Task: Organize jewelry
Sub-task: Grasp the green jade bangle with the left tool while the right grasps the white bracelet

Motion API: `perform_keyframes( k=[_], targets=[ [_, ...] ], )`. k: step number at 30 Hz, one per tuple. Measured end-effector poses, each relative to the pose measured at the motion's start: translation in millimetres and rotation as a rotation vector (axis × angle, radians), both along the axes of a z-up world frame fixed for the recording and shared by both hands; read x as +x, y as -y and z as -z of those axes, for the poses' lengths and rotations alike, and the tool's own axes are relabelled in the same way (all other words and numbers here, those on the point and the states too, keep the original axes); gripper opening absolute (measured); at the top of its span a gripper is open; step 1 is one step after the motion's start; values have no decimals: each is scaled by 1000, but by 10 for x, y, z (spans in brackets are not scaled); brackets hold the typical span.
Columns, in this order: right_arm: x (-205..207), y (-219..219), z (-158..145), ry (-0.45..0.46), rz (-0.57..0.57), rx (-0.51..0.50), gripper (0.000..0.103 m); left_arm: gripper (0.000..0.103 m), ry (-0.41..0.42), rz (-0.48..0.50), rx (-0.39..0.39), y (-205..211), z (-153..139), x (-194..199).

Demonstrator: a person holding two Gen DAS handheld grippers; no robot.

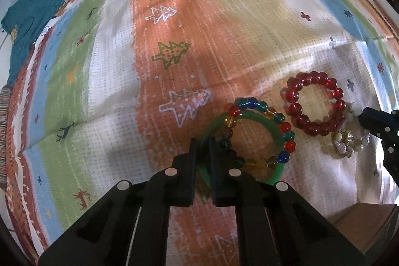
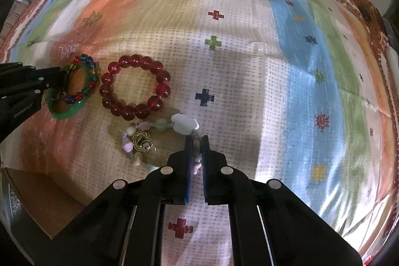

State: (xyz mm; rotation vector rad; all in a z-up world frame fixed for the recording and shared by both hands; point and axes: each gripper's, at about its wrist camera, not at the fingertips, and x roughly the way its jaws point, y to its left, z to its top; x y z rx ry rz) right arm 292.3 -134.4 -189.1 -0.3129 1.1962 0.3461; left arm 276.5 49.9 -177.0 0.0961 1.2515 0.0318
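My left gripper (image 1: pixel 202 141) is shut on a green bangle (image 1: pixel 259 119); it shows from the side in the right wrist view (image 2: pixel 59 77). A multicoloured bead bracelet (image 1: pixel 286 133) lies over the bangle (image 2: pixel 71 111). A red bead bracelet (image 1: pixel 296 106) lies just right of them on the patterned cloth (image 1: pixel 124 66), also in the right wrist view (image 2: pixel 134 111). My right gripper (image 2: pixel 197 138) is shut on a pale bead bracelet (image 2: pixel 185 126) with a gold charm (image 2: pixel 143 141). That bracelet shows in the left wrist view (image 1: pixel 349 141) beside the right gripper (image 1: pixel 361 117).
A teal garment (image 1: pixel 32 16) lies at the cloth's far left edge. A brown cardboard box (image 1: pixel 361 223) sits at the near edge, also in the right wrist view (image 2: pixel 37 193). The cloth (image 2: pixel 249 66) stretches far and right of the jewelry.
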Motion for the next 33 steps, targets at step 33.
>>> perform_keyframes(
  k=[33],
  targets=[
    [-226, -45, -481, 83, -35, 63, 8, 9, 207, 85, -18, 382, -1116, -317]
  ],
)
